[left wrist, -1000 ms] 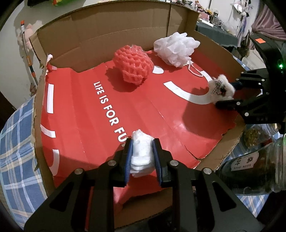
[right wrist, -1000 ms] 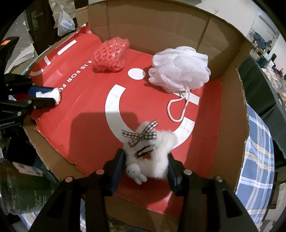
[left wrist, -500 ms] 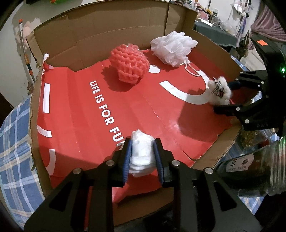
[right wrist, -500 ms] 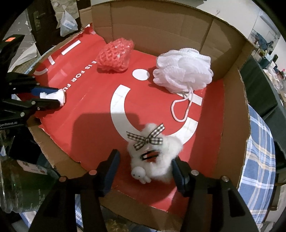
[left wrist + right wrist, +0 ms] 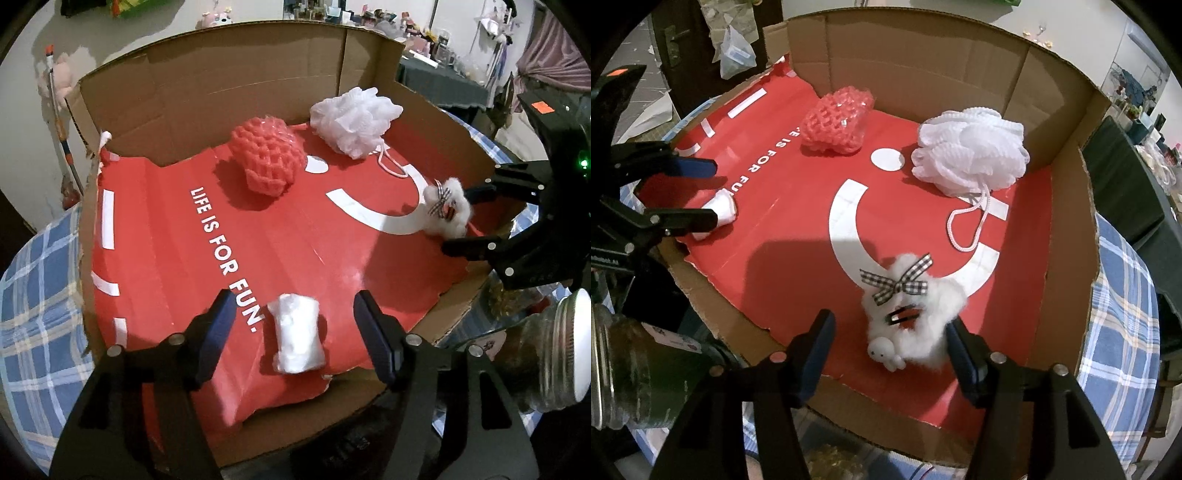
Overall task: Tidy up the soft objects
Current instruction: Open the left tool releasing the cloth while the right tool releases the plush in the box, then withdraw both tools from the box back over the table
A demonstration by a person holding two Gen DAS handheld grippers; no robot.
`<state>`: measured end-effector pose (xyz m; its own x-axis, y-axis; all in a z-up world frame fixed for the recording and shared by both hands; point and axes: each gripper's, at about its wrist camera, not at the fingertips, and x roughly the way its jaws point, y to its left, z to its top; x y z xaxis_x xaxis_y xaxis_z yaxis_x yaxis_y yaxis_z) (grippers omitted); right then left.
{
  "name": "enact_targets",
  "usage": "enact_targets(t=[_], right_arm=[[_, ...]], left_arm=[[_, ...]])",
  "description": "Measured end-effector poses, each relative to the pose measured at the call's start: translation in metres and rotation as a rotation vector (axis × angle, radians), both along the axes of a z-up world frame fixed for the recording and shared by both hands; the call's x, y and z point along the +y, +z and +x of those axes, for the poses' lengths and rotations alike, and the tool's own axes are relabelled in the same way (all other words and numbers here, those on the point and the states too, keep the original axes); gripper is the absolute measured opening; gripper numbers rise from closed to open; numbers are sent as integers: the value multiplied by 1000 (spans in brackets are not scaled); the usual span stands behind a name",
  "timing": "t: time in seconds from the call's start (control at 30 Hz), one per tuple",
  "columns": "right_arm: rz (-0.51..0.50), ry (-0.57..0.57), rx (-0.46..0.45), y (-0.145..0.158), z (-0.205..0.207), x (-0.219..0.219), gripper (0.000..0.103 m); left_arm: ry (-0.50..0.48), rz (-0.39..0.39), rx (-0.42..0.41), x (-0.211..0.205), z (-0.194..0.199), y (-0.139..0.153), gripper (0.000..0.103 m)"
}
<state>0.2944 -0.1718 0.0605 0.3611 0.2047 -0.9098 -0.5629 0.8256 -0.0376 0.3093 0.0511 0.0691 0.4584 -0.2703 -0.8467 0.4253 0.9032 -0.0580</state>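
Both sets of jaws have been let go since a second ago: the white wad (image 5: 297, 343) that was clamped in the left gripper (image 5: 293, 334) is now lying loose on the red liner (image 5: 166, 258), and the fluffy white hair scrunchie (image 5: 912, 314), squeezed earlier by the right gripper (image 5: 888, 352), has been released too.

The left jaws are opening right now, with the wad sat between them and clear daylight on either side, so nothing is being grasped. The right jaws are opening as well; the scrunchie, with its checked bow and little clip, is between them, and its fluff looks to be brushing the right-hand pad, though no squeeze is seen.

Progress-wise, 4 soft things are counted inside the cardboard box (image 5: 923, 55): the pink foam net (image 5: 836, 125) and the white bath pouf (image 5: 971, 155) parked near the back wall, the wad and the scrunchie dropped at the front edge, well apart. So the placing part looks pretty much done. What's probably left is backing both grippers out, and maybe tidying the front 2 closer to the others.
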Motion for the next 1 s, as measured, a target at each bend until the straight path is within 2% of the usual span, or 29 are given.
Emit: enact_targets(t=[0.2, 0.27, 0.37, 0.5, 0.63, 0.73, 0.9, 1.0], right_arm=[[21, -17, -17, 13, -7, -4, 64], [20, -32, -41, 20, -11, -7, 73], [37, -52, -65, 34, -20, -14, 74], [55, -80, -126, 58, -37, -24, 80], [103, -109, -195, 87, -60, -32, 86], [124, -128, -263, 105, -82, -38, 94], [163, -148, -348, 126, -123, -47, 95], [180, -159, -409, 133, -154, -49, 100]], left_arm=[[6, 3, -16, 0, -8, 9, 65], [9, 0, -33, 0, -14, 14, 65], [24, -9, -79, 1, -28, 29, 65], [50, -20, -156, 2, -48, 52, 73], [73, -44, -242, 2, -74, 75, 79], [86, -73, -306, 0, -98, 90, 83], [90, -88, -380, -7, -130, 100, 86], [102, -109, -408, -10, -149, 101, 86]])
